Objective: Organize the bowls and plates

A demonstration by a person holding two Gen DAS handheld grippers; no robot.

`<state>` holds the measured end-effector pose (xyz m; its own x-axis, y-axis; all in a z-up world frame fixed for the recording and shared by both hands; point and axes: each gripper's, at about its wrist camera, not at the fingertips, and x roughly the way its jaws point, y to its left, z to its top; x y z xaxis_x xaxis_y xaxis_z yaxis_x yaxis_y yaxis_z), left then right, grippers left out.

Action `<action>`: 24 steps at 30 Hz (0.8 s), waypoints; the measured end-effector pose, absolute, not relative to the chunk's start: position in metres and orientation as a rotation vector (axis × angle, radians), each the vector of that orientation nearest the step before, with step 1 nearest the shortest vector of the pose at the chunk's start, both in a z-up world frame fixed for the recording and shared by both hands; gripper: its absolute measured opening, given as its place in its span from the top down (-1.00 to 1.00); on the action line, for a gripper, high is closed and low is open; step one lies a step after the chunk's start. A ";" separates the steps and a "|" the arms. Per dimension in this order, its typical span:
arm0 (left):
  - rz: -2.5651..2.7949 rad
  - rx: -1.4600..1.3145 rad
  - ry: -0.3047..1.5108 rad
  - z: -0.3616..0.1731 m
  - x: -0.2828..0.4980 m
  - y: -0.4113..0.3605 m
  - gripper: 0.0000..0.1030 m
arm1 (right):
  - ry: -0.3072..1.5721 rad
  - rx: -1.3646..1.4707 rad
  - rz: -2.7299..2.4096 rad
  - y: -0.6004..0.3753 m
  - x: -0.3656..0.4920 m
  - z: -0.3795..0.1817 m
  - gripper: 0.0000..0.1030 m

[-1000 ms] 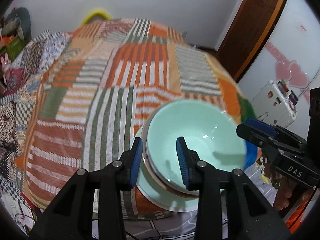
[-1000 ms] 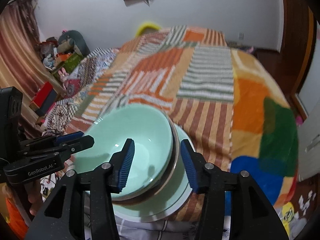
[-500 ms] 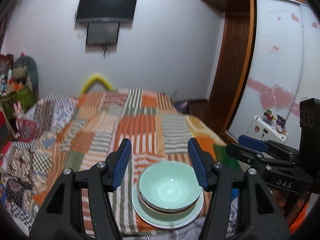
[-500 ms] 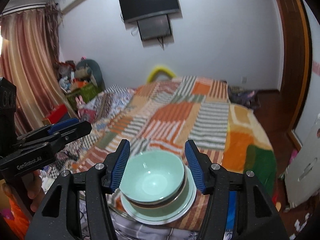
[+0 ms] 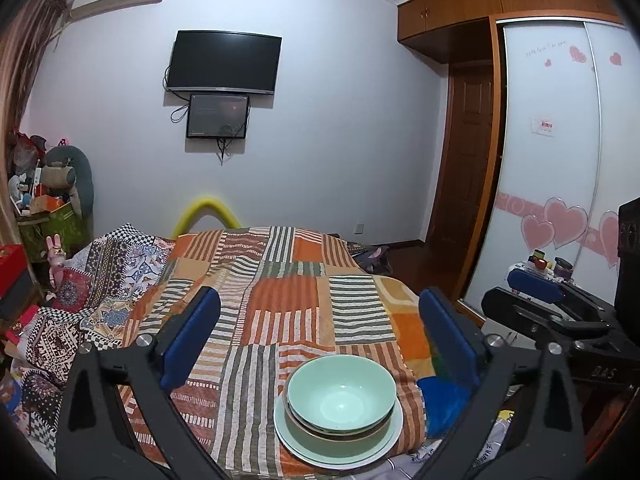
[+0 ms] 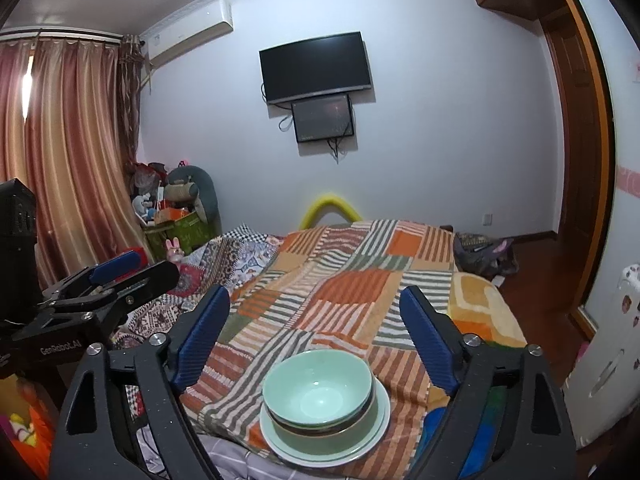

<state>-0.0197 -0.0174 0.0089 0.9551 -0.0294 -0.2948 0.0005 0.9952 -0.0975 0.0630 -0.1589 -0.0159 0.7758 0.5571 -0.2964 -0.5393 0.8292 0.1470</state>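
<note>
A mint-green bowl sits nested in a second bowl with a dark gold-edged rim, on a pale green plate. The stack stands at the near edge of the bed. My left gripper hovers above and behind it, jaws opening wide, nothing between the pads. The right wrist view shows the same bowl and plate below my right gripper, whose jaws are also opening and hold nothing. Each gripper shows at the edge of the other's view: the right gripper and the left gripper.
A striped patchwork blanket covers the bed. Toys and boxes crowd the left side by the curtain. A white sliding wardrobe and a small white cabinet stand on the right. A TV hangs on the far wall.
Both grippers lifted up and back from the bowl stack and tilted toward level, so the room came into view. Both pairs of jaws spread much wider. The stack stayed put.
</note>
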 end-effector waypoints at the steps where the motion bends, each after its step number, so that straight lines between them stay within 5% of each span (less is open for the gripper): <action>1: -0.014 -0.095 0.300 0.008 -0.021 -0.018 -0.97 | 0.335 0.054 0.592 -0.158 0.063 -0.016 -0.74; 5: -0.007 -0.083 0.297 0.007 -0.021 -0.019 -0.97 | 0.315 0.061 0.579 -0.158 0.062 -0.017 -0.95; 24: -0.010 -0.093 0.301 0.001 -0.023 -0.017 -0.99 | 0.321 0.066 0.564 -0.163 0.056 -0.020 -0.98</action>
